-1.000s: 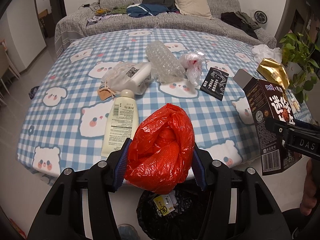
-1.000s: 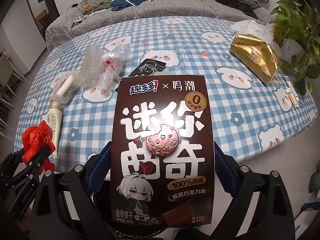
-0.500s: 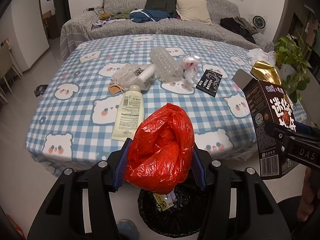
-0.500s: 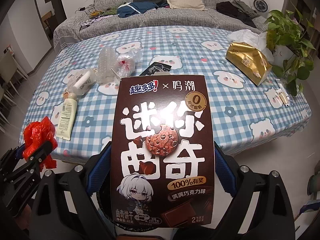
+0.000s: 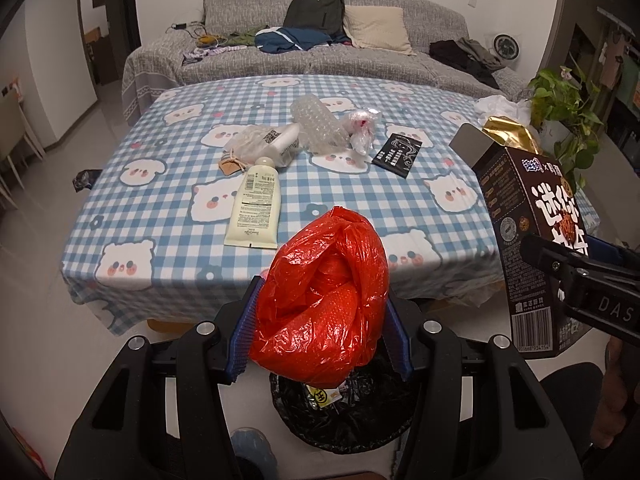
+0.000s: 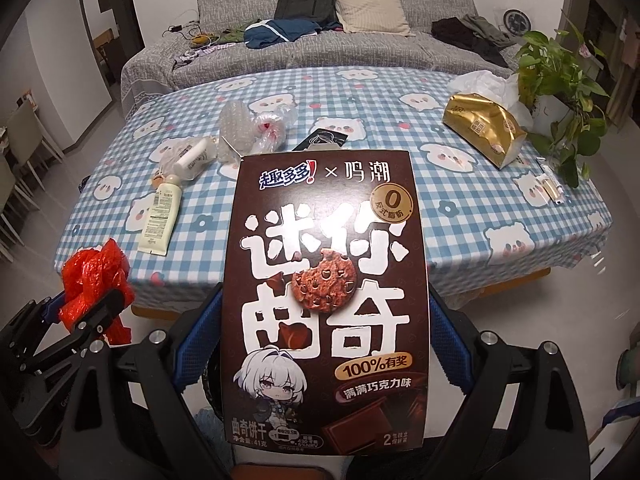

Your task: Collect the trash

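My left gripper (image 5: pixel 320 316) is shut on a crumpled red plastic bag (image 5: pixel 324 300) and holds it above a black-lined trash bin (image 5: pixel 344 412) on the floor in front of the table. My right gripper (image 6: pixel 324 328) is shut on a brown cookie box (image 6: pixel 324 300), upright, off the table's near edge; the box also shows in the left wrist view (image 5: pixel 528 240). The red bag also shows at the left of the right wrist view (image 6: pixel 96 280). On the table lie a cream tube (image 5: pixel 256 204), a bubble wrap roll (image 5: pixel 316 128), clear plastic bags (image 5: pixel 260 144) and a black packet (image 5: pixel 398 154).
The table has a blue checked bear cloth (image 5: pixel 168 208). A gold tissue pack (image 6: pixel 484 128) and a potted plant (image 6: pixel 560 76) stand at its right. A grey sofa (image 5: pixel 320 52) with clothes and a backpack lies behind. Chairs (image 6: pixel 24 140) stand at the left.
Both grippers have pulled back from the table with their loads; the table looks farther away and more of the trash bin shows below the red bag.
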A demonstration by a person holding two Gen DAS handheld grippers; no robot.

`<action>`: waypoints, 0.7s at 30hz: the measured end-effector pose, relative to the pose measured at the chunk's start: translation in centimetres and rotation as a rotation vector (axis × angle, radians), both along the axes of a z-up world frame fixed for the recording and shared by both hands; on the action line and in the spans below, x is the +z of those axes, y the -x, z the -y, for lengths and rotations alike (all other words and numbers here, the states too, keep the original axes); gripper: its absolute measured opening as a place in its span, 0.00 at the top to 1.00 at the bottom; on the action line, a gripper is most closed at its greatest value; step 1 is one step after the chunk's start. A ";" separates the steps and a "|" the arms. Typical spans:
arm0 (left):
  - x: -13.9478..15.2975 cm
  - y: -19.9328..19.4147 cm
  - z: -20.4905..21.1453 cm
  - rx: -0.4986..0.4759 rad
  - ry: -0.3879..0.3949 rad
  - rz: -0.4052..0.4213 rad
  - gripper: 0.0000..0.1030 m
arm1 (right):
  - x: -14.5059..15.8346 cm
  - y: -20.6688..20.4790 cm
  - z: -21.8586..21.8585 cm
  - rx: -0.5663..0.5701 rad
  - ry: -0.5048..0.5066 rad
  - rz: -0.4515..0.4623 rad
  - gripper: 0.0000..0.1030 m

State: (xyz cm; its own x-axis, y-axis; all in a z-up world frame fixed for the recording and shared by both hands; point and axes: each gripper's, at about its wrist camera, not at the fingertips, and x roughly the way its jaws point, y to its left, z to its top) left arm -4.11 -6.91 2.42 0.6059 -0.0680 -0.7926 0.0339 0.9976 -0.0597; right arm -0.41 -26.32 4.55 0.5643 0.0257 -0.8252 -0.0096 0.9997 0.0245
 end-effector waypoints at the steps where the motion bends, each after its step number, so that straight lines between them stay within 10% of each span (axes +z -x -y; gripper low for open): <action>1: -0.1 0.3 0.0 -0.001 0.002 0.000 0.48 | -0.1 0.3 -0.1 0.002 0.002 0.001 0.14; 21: -2.7 4.3 0.4 -0.010 0.017 -0.018 0.48 | -4.1 5.0 -1.0 0.012 0.006 -0.025 0.14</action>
State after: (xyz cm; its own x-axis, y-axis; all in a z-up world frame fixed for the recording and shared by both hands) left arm -8.41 -7.29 -0.25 0.5907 -0.0871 -0.8022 0.0423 0.9961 -0.0770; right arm -5.41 -25.30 0.50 0.5429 0.0272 -0.8394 -0.0207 0.9996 0.0190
